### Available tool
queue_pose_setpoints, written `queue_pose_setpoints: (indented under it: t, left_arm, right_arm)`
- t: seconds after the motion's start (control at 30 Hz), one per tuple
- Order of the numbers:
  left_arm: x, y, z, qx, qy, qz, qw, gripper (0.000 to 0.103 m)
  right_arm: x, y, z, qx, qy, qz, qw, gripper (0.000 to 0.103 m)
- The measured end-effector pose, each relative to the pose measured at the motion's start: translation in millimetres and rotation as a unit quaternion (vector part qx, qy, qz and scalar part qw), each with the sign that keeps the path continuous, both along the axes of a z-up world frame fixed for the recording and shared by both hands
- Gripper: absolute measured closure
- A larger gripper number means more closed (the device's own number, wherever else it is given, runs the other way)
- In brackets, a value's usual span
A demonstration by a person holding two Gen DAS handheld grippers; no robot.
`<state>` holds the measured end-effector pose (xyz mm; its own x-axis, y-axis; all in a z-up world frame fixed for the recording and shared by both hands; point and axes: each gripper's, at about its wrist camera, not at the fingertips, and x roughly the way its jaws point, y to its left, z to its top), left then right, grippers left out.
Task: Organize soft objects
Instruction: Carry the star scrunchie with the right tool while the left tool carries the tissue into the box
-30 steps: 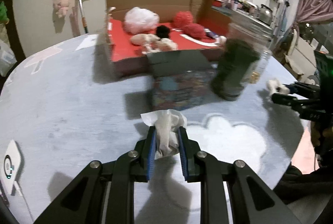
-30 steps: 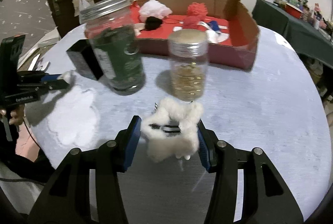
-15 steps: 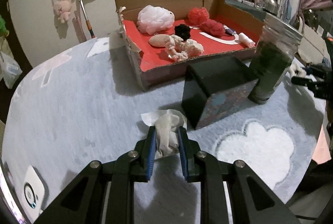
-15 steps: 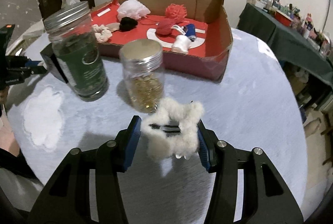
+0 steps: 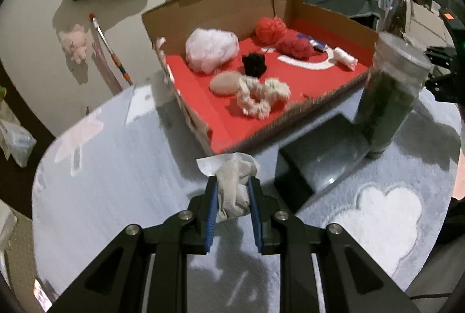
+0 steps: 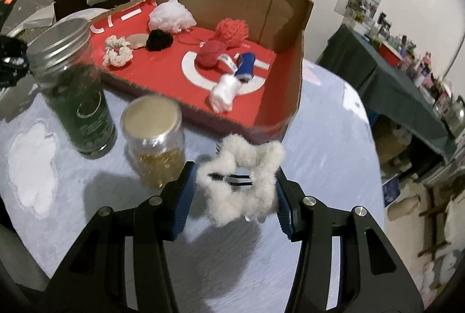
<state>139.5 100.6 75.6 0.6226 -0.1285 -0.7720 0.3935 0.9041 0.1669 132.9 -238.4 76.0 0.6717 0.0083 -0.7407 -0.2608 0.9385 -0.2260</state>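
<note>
left gripper (image 5: pixel 232 195): pinched on a crumpled white tissue (image 5: pixel 234 185), held above the bench (image 5: pixel 116 182), just short of the red box (image 5: pixel 203 121) near wall.
right gripper (image 6: pixel 232 182): clamped part-way on a fluffy white hair claw (image 6: pixel 241 182), held off the bench near the box's front corner.
box contents: white pouf (image 5: pixel 210 49), black pom (image 5: pixel 254 65), cream scrunchie (image 5: pixel 261 96), red yarn (image 5: pixel 293 46); w/ room left on the red floor.
risk, tissue: only the middle is gripped, loose top flap could snag on the cardboard rim or slip out if the carry is quick.
risk, claw: fuzz compresses, hard clip inside; it could twist or pop out of the pads, esp. if tilted.
risk, jars: green jar (image 6: pixel 74 97) and gold jar (image 6: pixel 155 138) stand right beside the right gripper's path; a low swing could knock them over. Dark block (image 5: pixel 316 164) sits close to the left gripper likewise.
risk, drop: release too early = lands on bench, not in box.
hidden: right gripper only a dark edge in left view; claw's teeth mostly buried in fluff.
unclear: motion blur on jar and box rim; blue and white items (image 6: pixel 232 80) in the box, can't tell what they are.
</note>
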Motion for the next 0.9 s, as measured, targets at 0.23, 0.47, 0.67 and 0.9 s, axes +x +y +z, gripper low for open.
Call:
queue_pose_setpoints:
  t: [0.23, 0.47, 0.67, 0.9]
  left_arm:
    - [20, -21, 33, 0.01, -0.024, -0.037, 0.999, 0.081]
    - [53, -56, 46, 0.007, -0.022, -0.085, 0.9961, 0.081]
    - [96, -85, 43, -0.035, 0.024, -0.126, 0.9912, 0.081]
    - [139, -114, 20, -0.053, 0.093, -0.158, 0.9817, 0.081]
  right_arm:
    - [18, 0, 23, -0.007, -0.017, 0.02, 1.0, 0.055]
    - [47, 10, 41, -0.001, -0.027, 0.054, 0.998, 0.055]
    - [86, 27, 41, 0.062, 0.014, 0.109, 0.992, 0.055]
    - [137, 44, 15, 0.107, 0.093, 0.159, 0.977, 0.054]
